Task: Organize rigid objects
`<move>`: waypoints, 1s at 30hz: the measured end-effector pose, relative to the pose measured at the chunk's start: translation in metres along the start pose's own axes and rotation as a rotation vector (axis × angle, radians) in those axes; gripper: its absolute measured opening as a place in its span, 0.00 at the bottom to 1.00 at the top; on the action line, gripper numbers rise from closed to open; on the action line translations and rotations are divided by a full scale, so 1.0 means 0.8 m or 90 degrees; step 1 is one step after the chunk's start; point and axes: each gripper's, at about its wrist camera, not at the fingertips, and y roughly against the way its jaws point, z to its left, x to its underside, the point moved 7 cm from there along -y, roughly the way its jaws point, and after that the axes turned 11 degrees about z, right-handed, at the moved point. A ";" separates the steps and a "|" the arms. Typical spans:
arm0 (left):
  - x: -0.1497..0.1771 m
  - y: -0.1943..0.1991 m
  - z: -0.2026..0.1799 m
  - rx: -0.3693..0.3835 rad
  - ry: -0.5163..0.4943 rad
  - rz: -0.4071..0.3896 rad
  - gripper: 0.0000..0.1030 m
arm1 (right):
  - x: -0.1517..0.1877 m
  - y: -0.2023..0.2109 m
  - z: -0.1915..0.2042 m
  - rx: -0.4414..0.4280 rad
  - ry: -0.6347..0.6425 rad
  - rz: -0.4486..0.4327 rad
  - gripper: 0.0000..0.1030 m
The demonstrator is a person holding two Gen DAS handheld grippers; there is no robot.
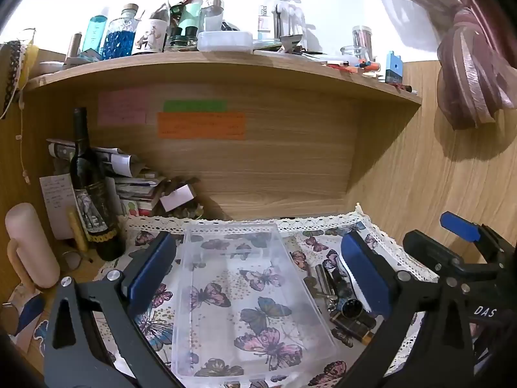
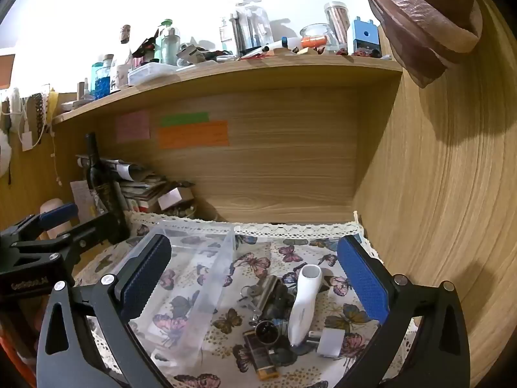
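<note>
Two grippers hover over the bench, both with fingers wide apart and nothing between them. Below the left gripper (image 1: pixel 255 268) lies a clear tray (image 1: pixel 245 300), empty, on a butterfly cloth (image 2: pixel 323 252) edged with lace. To the tray's right, under the right gripper (image 2: pixel 255 287), sits a pile of small things: a white tool (image 2: pixel 303 304), a lighter (image 2: pixel 261 359), keys (image 2: pixel 248 294), a watch (image 2: pixel 267 332) and a white plug (image 2: pixel 330 342), all touching or overlapping. A dark bottle (image 1: pixel 90 194) stands upright at the left, well apart from the pile
</note>
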 end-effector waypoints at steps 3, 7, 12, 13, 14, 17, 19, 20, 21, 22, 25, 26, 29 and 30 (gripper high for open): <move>-0.001 -0.001 0.000 -0.002 -0.004 -0.001 1.00 | 0.000 -0.001 0.000 -0.001 -0.002 -0.002 1.00; 0.002 -0.004 -0.010 -0.004 -0.008 -0.002 1.00 | 0.001 -0.002 0.000 -0.001 0.001 -0.002 1.00; -0.001 0.002 -0.006 0.002 -0.008 -0.007 1.00 | -0.003 0.002 0.003 -0.001 0.005 -0.004 1.00; -0.001 0.002 -0.006 0.002 -0.007 -0.008 1.00 | -0.003 0.003 0.003 -0.002 0.005 -0.004 1.00; -0.002 0.003 -0.006 0.002 -0.007 -0.007 1.00 | -0.004 0.002 0.003 -0.003 0.005 -0.003 1.00; -0.001 0.003 -0.005 0.001 -0.006 -0.009 1.00 | -0.003 0.003 0.004 -0.001 0.006 -0.005 1.00; -0.001 0.003 -0.005 0.001 -0.006 -0.010 1.00 | -0.005 0.002 0.004 0.000 0.007 -0.005 1.00; -0.001 0.003 -0.004 0.000 -0.005 -0.010 1.00 | -0.004 0.003 0.004 -0.001 0.006 -0.005 1.00; -0.002 0.003 -0.003 -0.001 -0.004 -0.012 1.00 | -0.004 0.002 0.004 -0.001 0.007 -0.005 1.00; -0.002 0.003 -0.003 -0.001 -0.003 -0.012 1.00 | -0.004 0.002 0.004 -0.001 0.007 -0.006 1.00; -0.002 0.004 -0.002 -0.001 -0.002 -0.014 1.00 | -0.005 0.004 0.005 -0.001 0.009 -0.008 1.00; -0.002 0.005 -0.002 0.000 -0.001 -0.015 1.00 | -0.006 0.005 0.007 -0.001 0.011 -0.010 1.00; -0.003 0.006 -0.001 -0.001 -0.002 -0.018 1.00 | -0.007 0.006 0.008 0.000 0.013 -0.011 1.00; -0.003 0.006 -0.001 0.000 -0.002 -0.019 1.00 | -0.007 0.007 0.009 0.000 0.014 -0.011 1.00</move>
